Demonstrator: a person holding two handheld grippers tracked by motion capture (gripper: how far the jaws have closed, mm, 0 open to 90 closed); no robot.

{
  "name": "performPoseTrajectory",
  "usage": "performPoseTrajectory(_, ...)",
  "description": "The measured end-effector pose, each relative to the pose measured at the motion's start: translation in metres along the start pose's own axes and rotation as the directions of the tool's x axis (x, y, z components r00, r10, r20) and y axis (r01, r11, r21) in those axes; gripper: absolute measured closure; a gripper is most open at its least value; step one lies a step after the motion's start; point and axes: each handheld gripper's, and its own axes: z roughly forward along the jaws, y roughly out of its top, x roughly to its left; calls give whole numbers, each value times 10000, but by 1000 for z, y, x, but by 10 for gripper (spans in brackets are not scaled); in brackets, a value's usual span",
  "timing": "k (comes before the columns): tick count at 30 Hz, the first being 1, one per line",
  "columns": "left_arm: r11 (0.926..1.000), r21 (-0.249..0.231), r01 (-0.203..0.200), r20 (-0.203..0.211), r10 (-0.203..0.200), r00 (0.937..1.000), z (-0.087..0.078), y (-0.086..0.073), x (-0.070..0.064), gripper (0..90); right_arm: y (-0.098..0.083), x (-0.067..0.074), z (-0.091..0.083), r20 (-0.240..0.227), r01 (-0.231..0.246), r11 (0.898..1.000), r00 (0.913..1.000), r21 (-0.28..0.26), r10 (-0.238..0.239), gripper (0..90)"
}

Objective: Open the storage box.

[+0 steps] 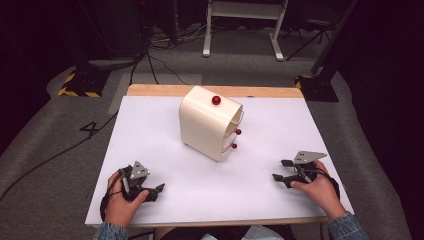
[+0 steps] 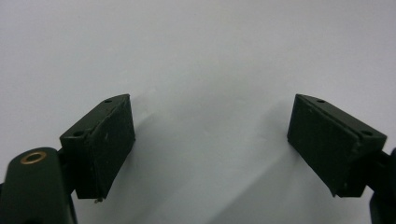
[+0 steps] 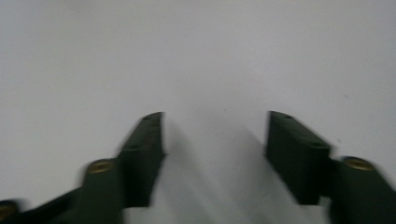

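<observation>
Two grippers rest wide apart at the near edge of a white table, a small cream drawer cabinet standing between and beyond them.

The cabinet (image 1: 207,124) stands upright near the middle of the table (image 1: 150,130), toward its far side, well clear of both hands. Its drawer fronts face right and slightly toward the person, each with a red knob (image 1: 238,132), and one more red knob (image 1: 216,100) sits on the rounded top; its long axis is vertical. Nothing lies between it and either gripper. The left gripper (image 1: 159,189), held by the left hand (image 1: 122,200), points right with its jaws spread over bare white surface. The right gripper (image 1: 281,170), in the right hand (image 1: 320,190), points left, jaws likewise apart and holding nothing. Beyond the table, cables (image 1: 150,60) and white frame legs (image 1: 242,30) stand on grey floor.
</observation>
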Motion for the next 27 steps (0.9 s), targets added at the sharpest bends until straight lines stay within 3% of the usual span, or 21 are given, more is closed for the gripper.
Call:
performPoseTrajectory(2,10000,15,3,3,-3,10000,0,0,0,148,5,2,-1,16,46,9999,10000,-111,-46,398)
performPoseTrajectory(10,9999,108,51,230,-53,9997,1,1,1,119,27,12,-3,-198,397,9980,9990,-483,-407,422)
performPoseTrajectory(13,9999,110,52,237,-55,9997,1,1,1,117,33,13,-1,-253,240,9981,9994,-561,-254,416)
performPoseTrajectory(15,9999,89,55,235,-57,9997,1,1,1,117,42,13,2,-540,-188,9931,9985,-1154,126,432)
performPoseTrajectory(17,10000,70,30,223,-31,9997,1,1,1,117,45,13,4,-692,-237,9911,9975,-1312,147,443)
performPoseTrajectory(24,10000,20,-3,205,3,9998,1,0,1,117,73,16,9,-764,283,9795,9961,-1997,-443,457)
performPoseTrajectory(27,10000,19,-2,206,1,9998,1,0,1,117,78,17,10,-799,291,9762,9957,-2150,-473,461)
